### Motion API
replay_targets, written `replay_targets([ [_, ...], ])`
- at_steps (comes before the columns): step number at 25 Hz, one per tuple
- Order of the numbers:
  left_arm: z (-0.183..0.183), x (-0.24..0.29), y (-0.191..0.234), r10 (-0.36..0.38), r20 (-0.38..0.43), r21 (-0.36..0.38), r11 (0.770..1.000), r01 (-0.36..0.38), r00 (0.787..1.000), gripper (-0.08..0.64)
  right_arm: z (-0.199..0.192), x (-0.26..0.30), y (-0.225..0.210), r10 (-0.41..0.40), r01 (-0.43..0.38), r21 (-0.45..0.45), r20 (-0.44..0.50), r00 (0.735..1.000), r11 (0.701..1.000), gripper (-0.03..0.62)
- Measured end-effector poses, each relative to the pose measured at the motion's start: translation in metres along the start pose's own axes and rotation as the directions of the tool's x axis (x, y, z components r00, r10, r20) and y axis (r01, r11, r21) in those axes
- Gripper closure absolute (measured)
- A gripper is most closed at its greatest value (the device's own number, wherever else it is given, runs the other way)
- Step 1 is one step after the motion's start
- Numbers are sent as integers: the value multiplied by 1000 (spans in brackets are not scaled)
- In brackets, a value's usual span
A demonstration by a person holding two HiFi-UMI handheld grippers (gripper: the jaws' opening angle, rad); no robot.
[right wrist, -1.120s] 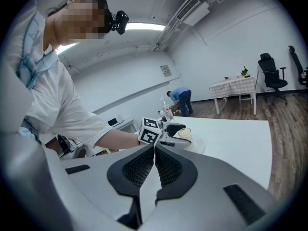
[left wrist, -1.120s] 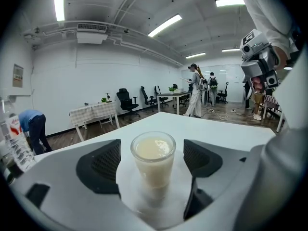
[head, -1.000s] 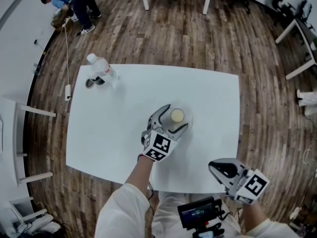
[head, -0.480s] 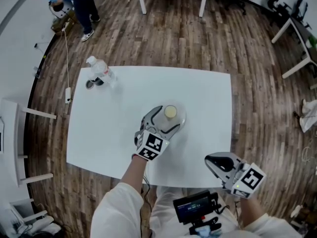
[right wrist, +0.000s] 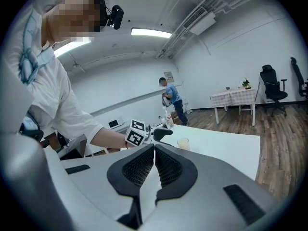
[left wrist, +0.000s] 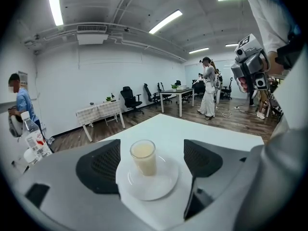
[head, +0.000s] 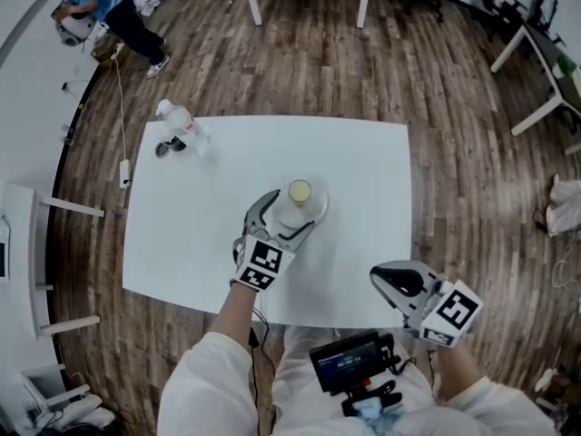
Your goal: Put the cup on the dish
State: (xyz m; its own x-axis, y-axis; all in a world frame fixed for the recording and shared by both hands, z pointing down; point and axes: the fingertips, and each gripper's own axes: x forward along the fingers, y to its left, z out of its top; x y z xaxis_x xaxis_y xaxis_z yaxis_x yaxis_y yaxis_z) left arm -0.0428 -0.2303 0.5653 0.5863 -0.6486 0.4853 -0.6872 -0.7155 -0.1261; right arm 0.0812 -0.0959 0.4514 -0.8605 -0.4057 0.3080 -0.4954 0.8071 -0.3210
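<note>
Flanking cup [left wrist: 143,157], L gripper [left wrist: 150,163] wide (no touch), R gripper [right wrist: 154,152] closed.

floor [head: 363,71]: dark wood planks | walls [left wrist: 96,76]: white | light: ceiling strips [left wrist: 166,21] | furniture: cloth-covered table [left wrist: 98,110], black office chairs [left wrist: 129,97]

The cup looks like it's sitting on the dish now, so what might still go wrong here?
The cup is full of pale liquid and stands on the dish between the open jaws of the left gripper. If that gripper pulls back crooked, a jaw might clip the cup and spill it, or catch the dish's rim and drag both.
</note>
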Motion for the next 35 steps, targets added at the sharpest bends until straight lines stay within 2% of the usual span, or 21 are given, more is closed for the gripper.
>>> replay_targets([
  [17, 22, -62, -48, 21, 49, -55, 998, -19, 999, 163, -6, -27, 8, 13, -13, -17, 19, 1000, 1000, 560],
  [21, 34, -78, -64, 20, 79, -59, 998, -15, 997, 192, -9, -34, 11, 12, -12, -14, 25, 1000, 1000, 560],
  [28, 52, -105, -84, 33, 118, -70, 997, -25, 992, 321, -12, -45, 12, 14, -13, -16, 23, 1000, 1000, 560],
  [35, 62, -126, -109, 47, 134, -108, 994, -32, 990, 527, -14, -51, 17, 38, -37, -32, 34, 999, 999, 560],
])
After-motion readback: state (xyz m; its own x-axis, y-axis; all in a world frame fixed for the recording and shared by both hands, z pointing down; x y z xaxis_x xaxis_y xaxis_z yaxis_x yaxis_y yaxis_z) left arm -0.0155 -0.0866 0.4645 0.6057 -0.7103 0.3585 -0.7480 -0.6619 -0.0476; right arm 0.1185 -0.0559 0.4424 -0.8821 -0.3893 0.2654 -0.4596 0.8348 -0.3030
